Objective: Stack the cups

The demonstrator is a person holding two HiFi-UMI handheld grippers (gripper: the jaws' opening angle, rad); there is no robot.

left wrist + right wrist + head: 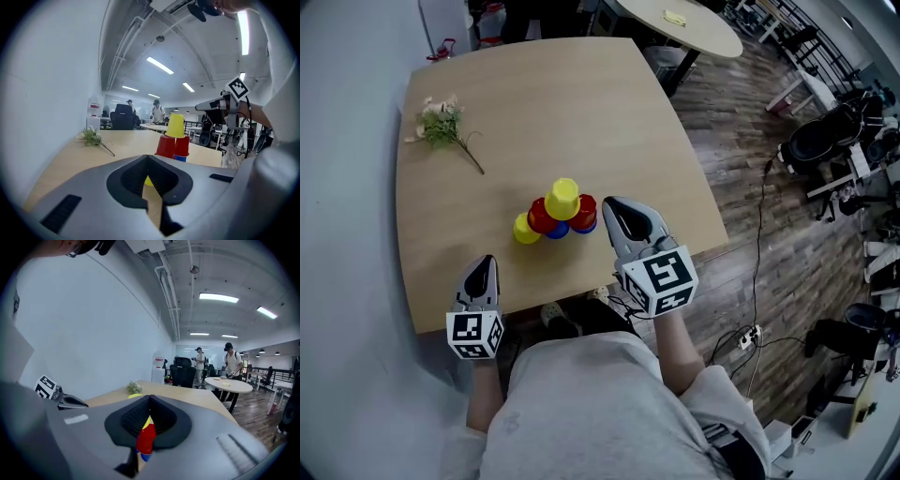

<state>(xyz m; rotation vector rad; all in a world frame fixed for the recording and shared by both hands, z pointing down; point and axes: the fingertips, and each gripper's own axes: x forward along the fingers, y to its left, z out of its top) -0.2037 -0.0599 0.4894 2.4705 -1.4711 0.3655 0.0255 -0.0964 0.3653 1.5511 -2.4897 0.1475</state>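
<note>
A small pile of cups stands near the front middle of the wooden table (pixel 581 103). One yellow cup (pixel 563 198) sits upside down on top of two red cups (pixel 542 217), with blue cups (pixel 555 231) under them. Another yellow cup (pixel 525 229) stands at the pile's left foot. My right gripper (pixel 612 203) is shut and empty, its tip just right of the pile and apart from it. My left gripper (pixel 485 261) is shut and empty too, at the table's front edge, short of the cups. The left gripper view shows the pile (pixel 176 125) straight ahead.
A sprig of flowers (pixel 442 122) lies at the table's far left. A round table (pixel 680 21) stands beyond the far right corner. Office chairs (pixel 825 131) and cables sit on the wood floor at the right. People stand far back (pixel 229 363).
</note>
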